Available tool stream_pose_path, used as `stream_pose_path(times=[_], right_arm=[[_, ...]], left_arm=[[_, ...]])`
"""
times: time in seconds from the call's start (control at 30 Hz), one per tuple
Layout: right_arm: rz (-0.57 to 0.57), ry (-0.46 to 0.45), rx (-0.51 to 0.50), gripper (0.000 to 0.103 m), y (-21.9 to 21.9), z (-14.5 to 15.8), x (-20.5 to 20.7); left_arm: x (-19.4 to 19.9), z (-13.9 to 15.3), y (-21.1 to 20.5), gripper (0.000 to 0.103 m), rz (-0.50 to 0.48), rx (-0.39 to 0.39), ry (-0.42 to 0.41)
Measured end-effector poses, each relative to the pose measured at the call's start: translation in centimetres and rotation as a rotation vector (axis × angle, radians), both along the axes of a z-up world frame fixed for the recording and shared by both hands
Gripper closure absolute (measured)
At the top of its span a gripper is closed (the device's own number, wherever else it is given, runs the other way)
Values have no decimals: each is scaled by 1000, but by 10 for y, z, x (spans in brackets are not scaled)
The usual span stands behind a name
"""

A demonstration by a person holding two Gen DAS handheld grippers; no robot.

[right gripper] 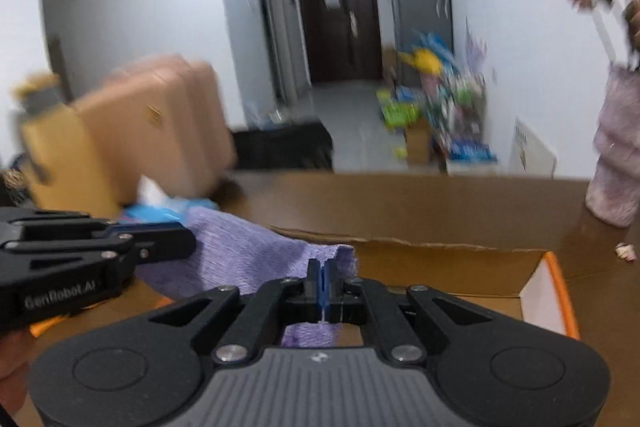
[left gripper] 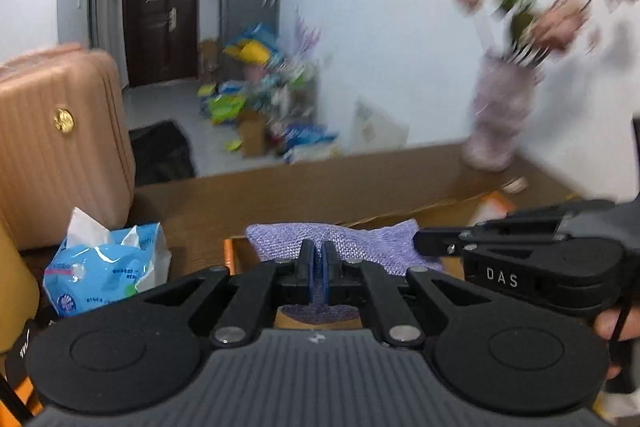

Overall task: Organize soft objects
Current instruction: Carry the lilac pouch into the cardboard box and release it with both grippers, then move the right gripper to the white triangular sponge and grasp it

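Note:
A purple knitted cloth (left gripper: 360, 243) hangs stretched between both grippers above an open cardboard box (left gripper: 448, 211). My left gripper (left gripper: 319, 267) is shut on the cloth's left part. My right gripper (right gripper: 321, 283) is shut on the cloth's (right gripper: 248, 255) right corner. The right gripper shows from the side in the left wrist view (left gripper: 432, 241), and the left gripper shows from the side in the right wrist view (right gripper: 176, 247). The box (right gripper: 460, 267) has an orange-edged flap (right gripper: 558, 291) on the right.
A brown table (right gripper: 400, 203) carries the box. A blue tissue pack (left gripper: 104, 267) lies at the left, next to a pink suitcase (left gripper: 56, 143). A pale purple vase of flowers (left gripper: 500, 115) stands at the back right against the wall. Clutter lies on the floor beyond.

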State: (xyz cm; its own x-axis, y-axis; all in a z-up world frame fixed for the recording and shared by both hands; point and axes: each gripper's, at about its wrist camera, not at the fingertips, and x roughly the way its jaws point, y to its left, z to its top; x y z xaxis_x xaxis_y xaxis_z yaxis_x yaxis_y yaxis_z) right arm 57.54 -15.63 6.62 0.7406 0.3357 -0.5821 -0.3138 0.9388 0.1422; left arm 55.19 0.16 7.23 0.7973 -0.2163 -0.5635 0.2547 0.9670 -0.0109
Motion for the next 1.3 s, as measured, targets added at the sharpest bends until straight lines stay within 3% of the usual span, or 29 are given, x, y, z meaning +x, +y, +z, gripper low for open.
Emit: stream_pose_path(times=[0.1,0.17,0.2,0.23,0.27,0.3,0.43,0.47,0.57,0.73,0.87,1.1,1.3], right_arm=[[-32,65,-28,100,9,-27,41],[-18,145,-20,89,12,-45,60],[-20,166,-3,89,10,-49,63],[-2,178,13,88,9,-49,65],[19,172,18,77,9,-48,64],[29,166,9,73,9,-45,61],[16,115,10,66,-3,-19,38],[14,98,14,62,-10,-9,30],[-14,29,11,47,-32,25,0],[-15,-62,-30,34,-67,74,-70],[-42,-152,-40,27,-86,95,-127],[-78,-253,17,26,-115,108,-212],[-62,-314,41,20,-121,88,-292]], left_arm=[[30,-33,-6,96,0,75,81],[34,-44,-8,91,-5,99,106],[32,-45,-6,87,-7,95,103],[29,-43,-5,83,-9,90,91],[25,-40,-4,76,0,88,74],[21,-36,-3,70,10,87,63],[3,-7,1,63,41,84,17],[-7,3,4,57,47,83,0],[-37,35,8,38,84,84,-51],[-101,82,14,29,132,45,-136],[-152,104,17,23,166,38,-197],[-235,109,25,19,211,15,-263],[-316,73,38,12,237,-31,-266]])
